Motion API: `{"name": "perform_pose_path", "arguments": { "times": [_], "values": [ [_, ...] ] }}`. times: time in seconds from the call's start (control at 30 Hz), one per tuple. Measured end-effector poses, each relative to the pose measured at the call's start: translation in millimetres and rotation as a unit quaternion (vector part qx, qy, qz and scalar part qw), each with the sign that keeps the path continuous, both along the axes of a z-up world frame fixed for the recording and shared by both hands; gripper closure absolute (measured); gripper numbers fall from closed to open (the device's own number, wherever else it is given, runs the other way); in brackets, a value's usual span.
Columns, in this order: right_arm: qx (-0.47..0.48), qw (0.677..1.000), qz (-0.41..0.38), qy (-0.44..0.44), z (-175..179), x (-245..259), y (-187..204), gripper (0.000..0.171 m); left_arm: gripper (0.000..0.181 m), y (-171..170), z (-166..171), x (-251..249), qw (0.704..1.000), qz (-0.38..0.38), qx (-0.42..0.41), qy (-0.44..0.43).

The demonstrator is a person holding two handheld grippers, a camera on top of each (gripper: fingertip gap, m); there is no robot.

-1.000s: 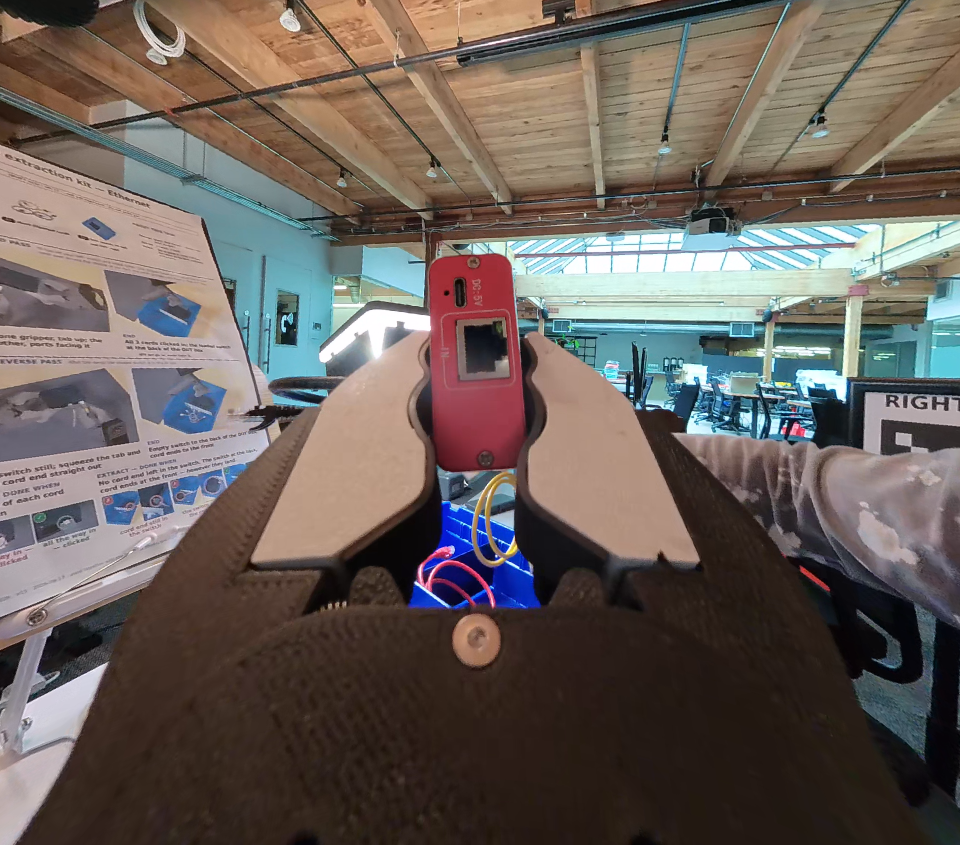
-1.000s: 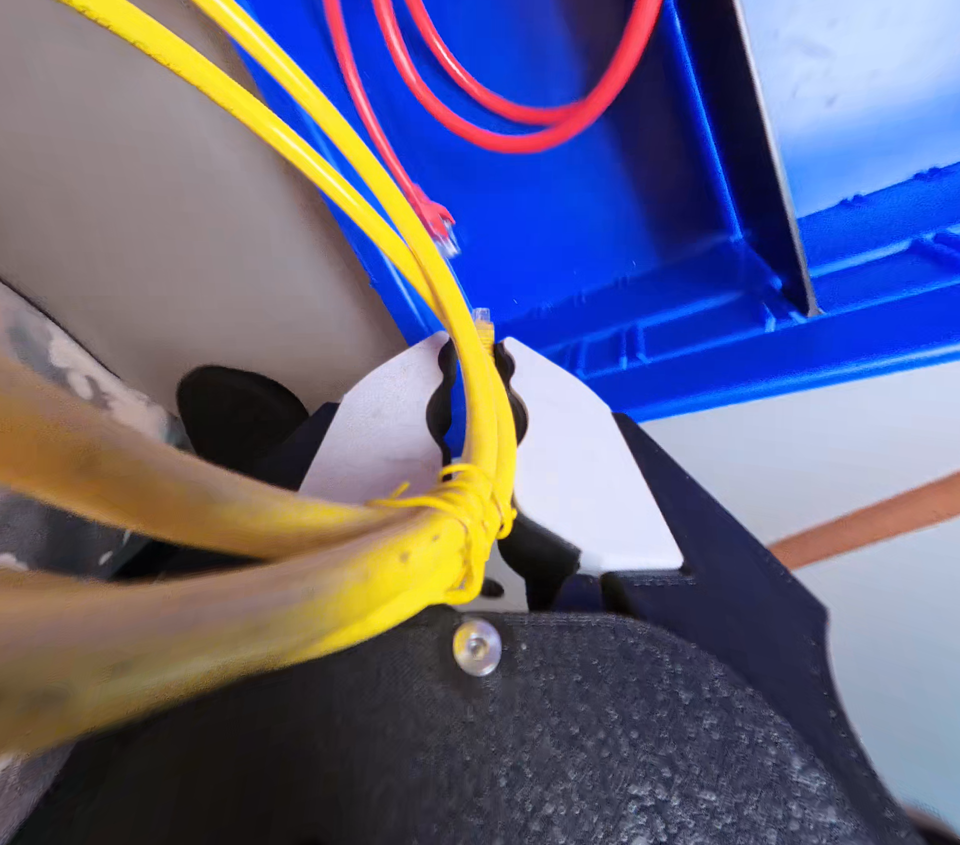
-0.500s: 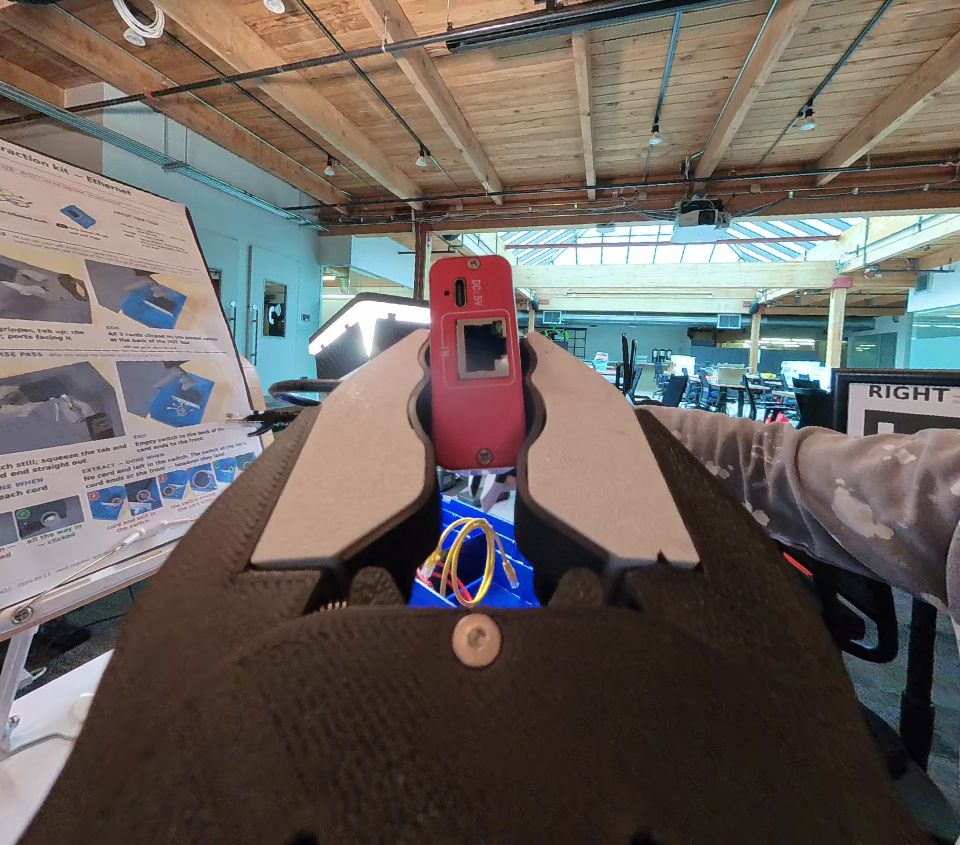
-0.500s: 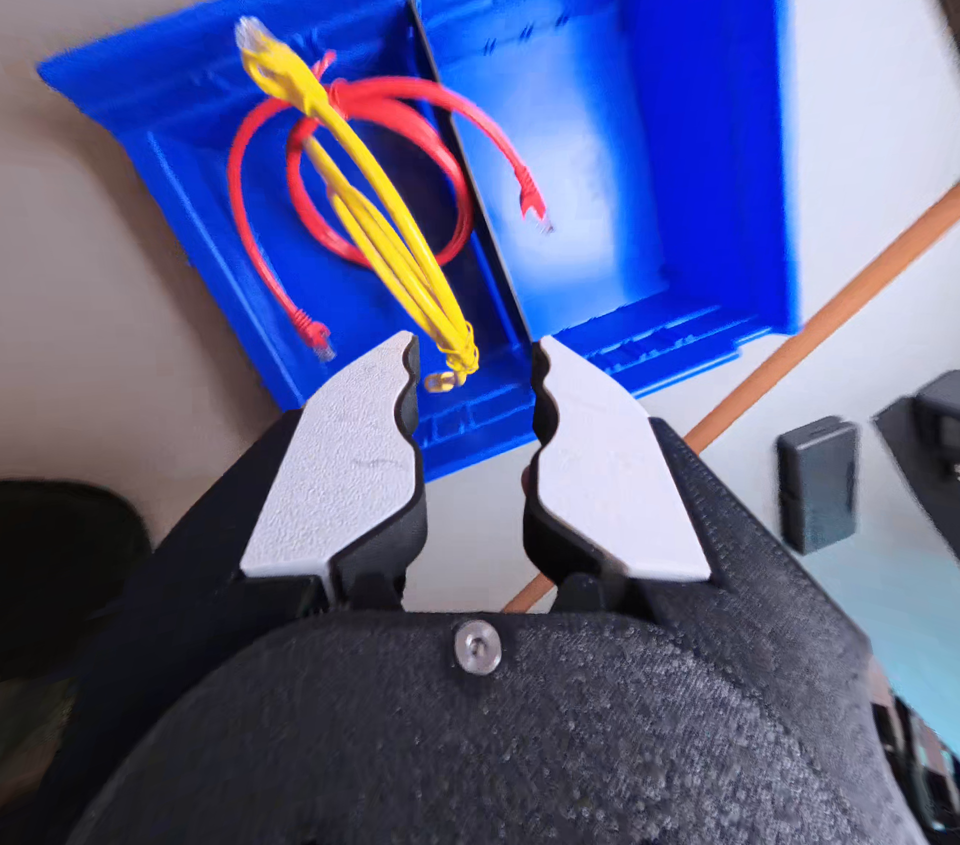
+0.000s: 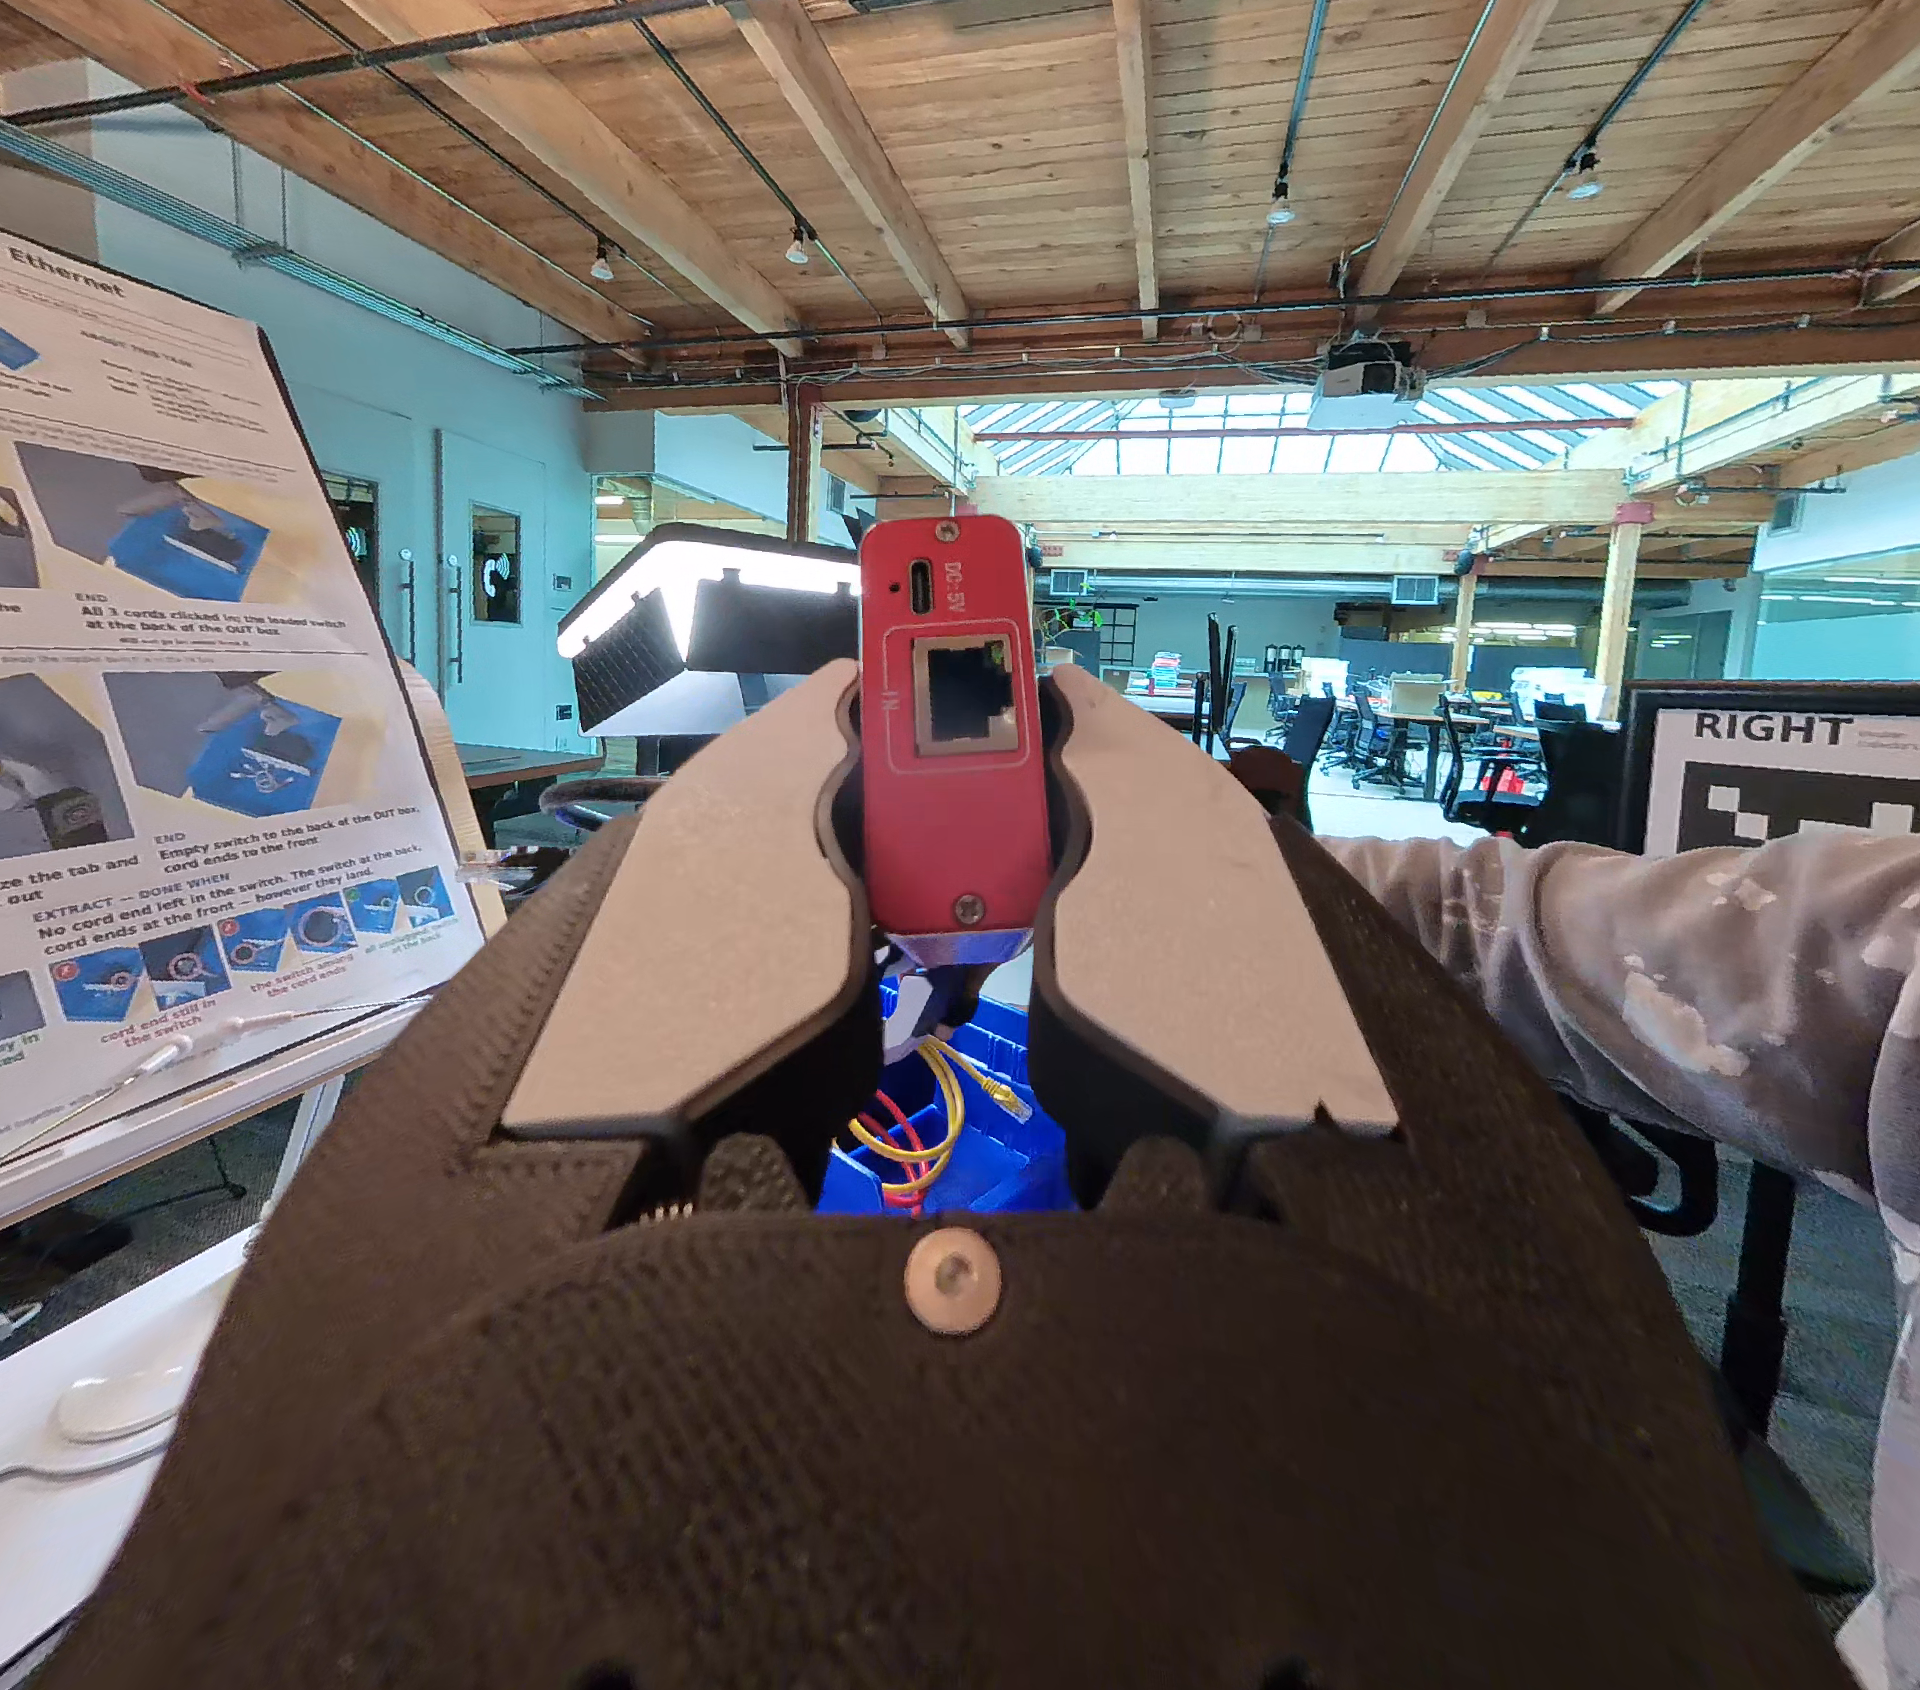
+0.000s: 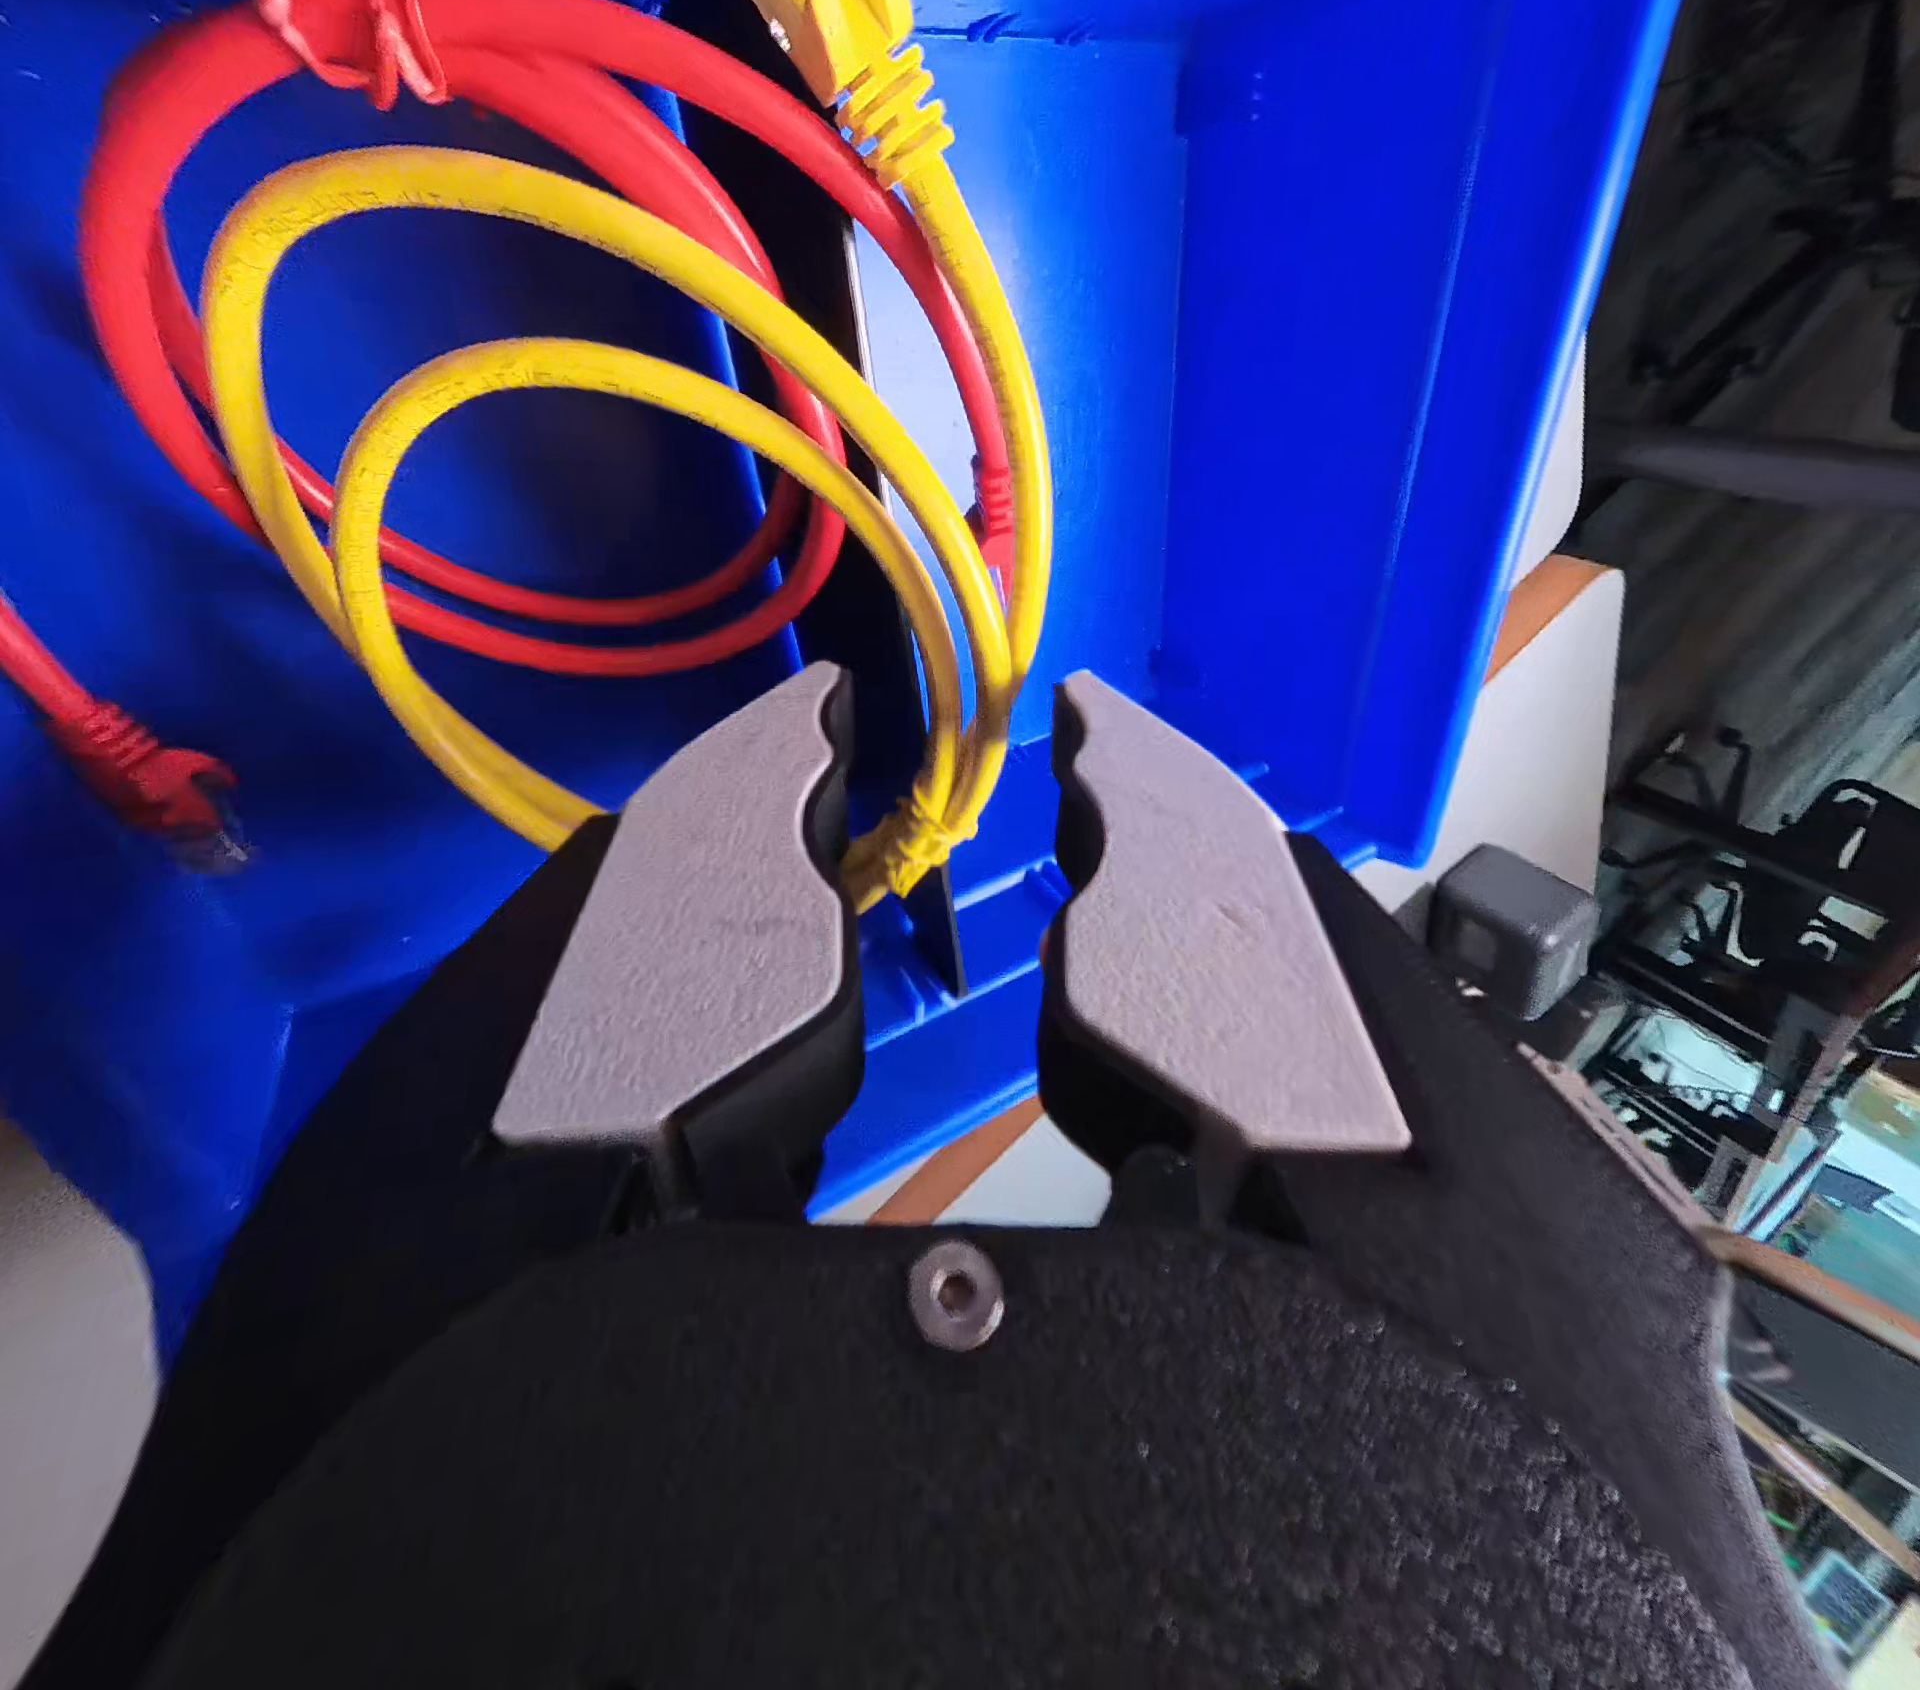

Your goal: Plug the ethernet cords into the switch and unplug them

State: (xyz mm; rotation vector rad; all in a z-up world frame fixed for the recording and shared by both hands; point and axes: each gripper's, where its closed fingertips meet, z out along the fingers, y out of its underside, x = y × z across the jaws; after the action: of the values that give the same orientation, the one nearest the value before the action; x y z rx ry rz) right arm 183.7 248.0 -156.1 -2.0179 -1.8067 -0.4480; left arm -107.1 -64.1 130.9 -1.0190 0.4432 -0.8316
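Pointing level toward the room, the left tool (image 5: 951, 705) clamps the red switch (image 5: 951, 767) upright, port outward; the right tool (image 6: 951, 767), jaws parted, tilts down over the blue bin (image 6: 1299, 352), yellow cord (image 6: 623, 414) between its tips.

I see the red switch (image 5: 951, 736) standing upright, its end face with one empty square port toward my left camera. The yellow cord (image 6: 582, 435) lies coiled and tied over the divider of the blue bin (image 6: 1351, 352), one clear plug raised. The red cord (image 6: 499, 82), coiled and tied too, lies in the bin's left compartment.
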Motion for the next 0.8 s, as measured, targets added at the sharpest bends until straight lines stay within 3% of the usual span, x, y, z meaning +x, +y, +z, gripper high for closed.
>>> {"name": "perform_pose_path", "arguments": {
  "times": [0.07,0.2,0.33,0.47,0.6,0.67,0.8],
  "values": [
    [0.008,1.0,0.022,-0.02,-6,0,3,0.151,0.151,2,-2,1,1.0,-0.001,-0.003,0.004],
    [-0.006,0.997,0.065,-0.046,0,-3,-12,0.158,0.152,6,-6,2,1.0,-0.003,-0.009,0.007],
    [-0.061,0.993,0.062,-0.074,-7,5,-33,0.158,0.152,9,-9,6,1.0,-0.009,-0.015,0.005],
    [-0.017,0.994,0.051,-0.094,-10,12,-24,0.143,0.152,8,-10,13,1.0,-0.021,-0.017,0.007],
    [-0.011,0.999,0.036,0.026,28,-13,-35,0.129,0.152,9,-13,19,0.999,-0.047,-0.022,-0.002],
    [-0.022,0.986,0.059,0.153,60,-48,-56,0.128,0.152,11,-16,22,0.998,-0.06,-0.028,-0.005],
    [-0.11,0.894,0.139,0.412,129,-116,-145,0.133,0.151,17,-20,28,0.996,-0.081,-0.037,-0.032]
  ]
}}
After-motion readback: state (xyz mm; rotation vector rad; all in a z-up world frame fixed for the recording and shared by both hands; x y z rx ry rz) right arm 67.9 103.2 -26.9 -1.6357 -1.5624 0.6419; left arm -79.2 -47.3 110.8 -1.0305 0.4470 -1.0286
